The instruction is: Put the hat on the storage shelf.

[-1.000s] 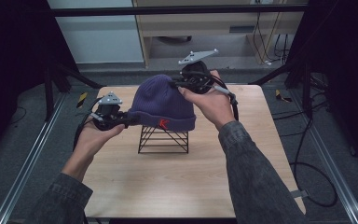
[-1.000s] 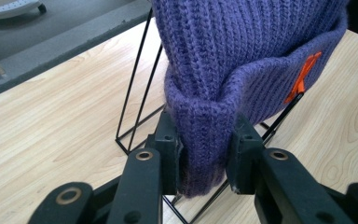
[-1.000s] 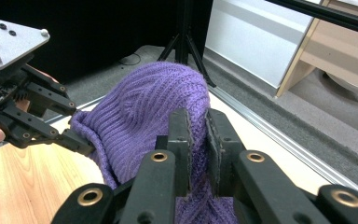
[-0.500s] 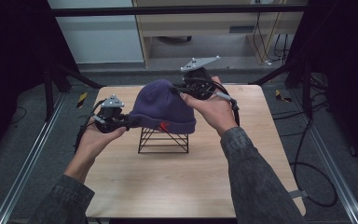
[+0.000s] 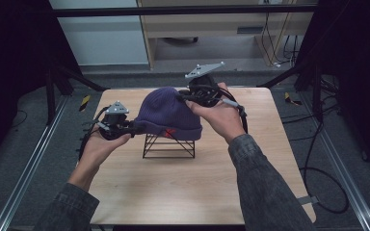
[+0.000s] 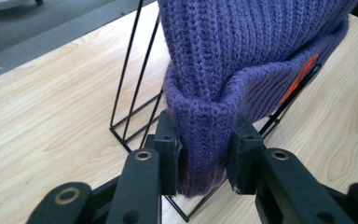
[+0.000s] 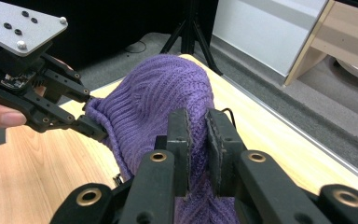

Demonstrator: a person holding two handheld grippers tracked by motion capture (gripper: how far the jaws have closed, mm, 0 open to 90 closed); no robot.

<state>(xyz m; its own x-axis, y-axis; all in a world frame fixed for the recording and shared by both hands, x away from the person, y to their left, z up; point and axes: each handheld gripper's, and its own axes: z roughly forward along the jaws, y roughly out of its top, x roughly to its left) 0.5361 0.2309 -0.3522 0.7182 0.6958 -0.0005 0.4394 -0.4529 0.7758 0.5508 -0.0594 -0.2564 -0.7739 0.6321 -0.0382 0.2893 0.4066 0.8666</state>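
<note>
Purple knit hat | over wire rack | wooden table

beanie: ribbed knit | stand: likely thin wire | table: matt wood

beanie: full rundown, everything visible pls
The beanie is purple rib-knit, wool-like, with a folded cuff bearing a small red-orange tag. It sits draped dome-up over a black wire stand on the wooden table. The left claw is shut on its cuff edge; the right claw pinches knit on the opposite side.
</note>
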